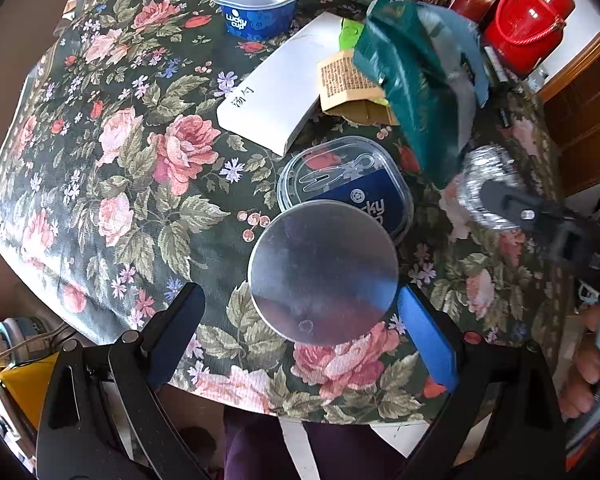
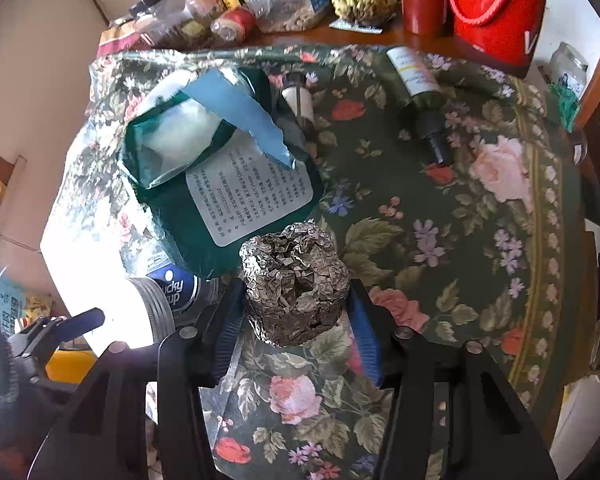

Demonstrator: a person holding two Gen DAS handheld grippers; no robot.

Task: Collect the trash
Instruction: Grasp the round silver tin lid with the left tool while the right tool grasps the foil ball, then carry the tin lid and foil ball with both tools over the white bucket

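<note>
Right claw point(image 2: 296, 320) pinches the crumpled foil ball point(image 2: 294, 284) between its blue pads, just above the flowered bench point(image 2: 460, 240). Left claw point(image 1: 300, 332) stands spread around a round metal lid point(image 1: 324, 272), pads apart from it.

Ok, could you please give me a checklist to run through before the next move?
1. Right gripper pads against the foil wad: ok.
2. Foil wad lifted clear of the tablecloth: cannot tell.
3. Left gripper straddling the silver can: ok.
4. Left pads pressing the can: not ok, a gap shows on one side.
5. Bin or bag for the trash in view: not ok, none is visible.
</note>
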